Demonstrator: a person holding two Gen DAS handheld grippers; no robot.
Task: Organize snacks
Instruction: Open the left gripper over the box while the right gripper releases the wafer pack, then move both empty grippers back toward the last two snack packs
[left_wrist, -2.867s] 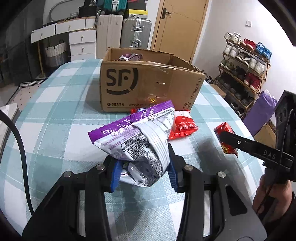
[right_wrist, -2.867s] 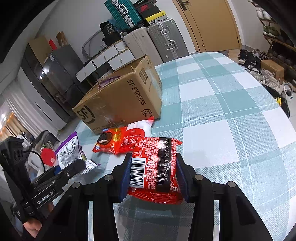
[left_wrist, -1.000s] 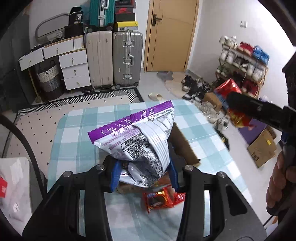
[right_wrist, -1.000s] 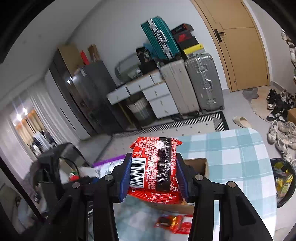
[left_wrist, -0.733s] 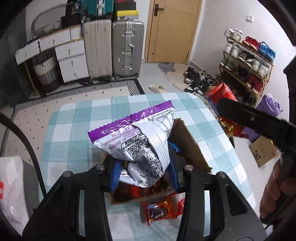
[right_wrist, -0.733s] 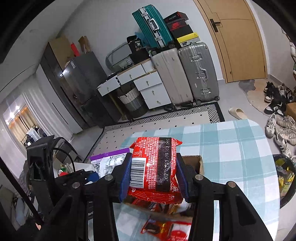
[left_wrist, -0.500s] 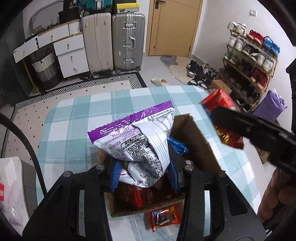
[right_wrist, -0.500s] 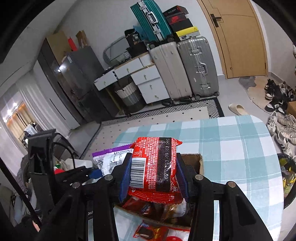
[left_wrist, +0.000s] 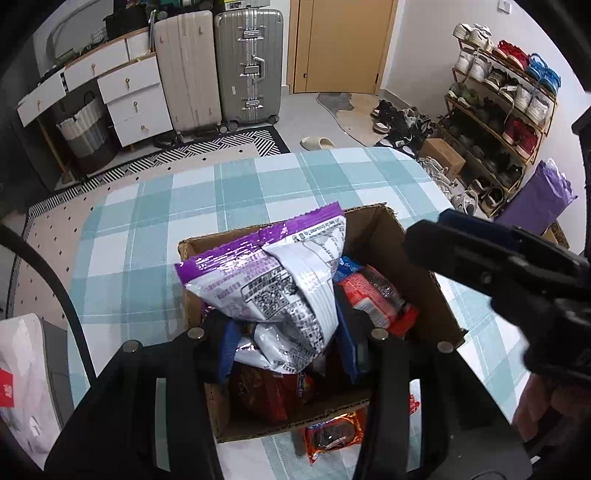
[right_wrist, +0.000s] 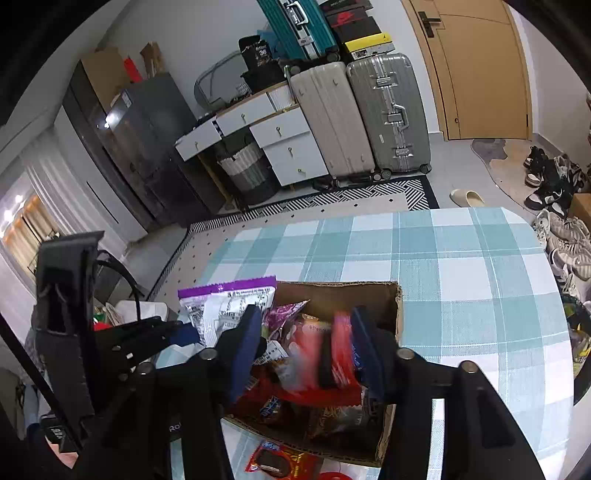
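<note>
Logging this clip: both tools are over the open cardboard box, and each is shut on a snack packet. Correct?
Not quite. Only the left tool is shut on the purple packet. The right wrist view shows the right tool open, its red packet blurred, dropping into the cardboard box.

open brown cardboard box (left_wrist: 417, 258) on teal-and-white checked tablecloth table (left_wrist: 147, 221) | crinkled purple-and-white foil snack bag (left_wrist: 280, 284) above box, left side | red snack packets (left_wrist: 373, 295) inside, right | red wrapped biscuit pack (left_wrist: 334, 435) on table before box
</note>
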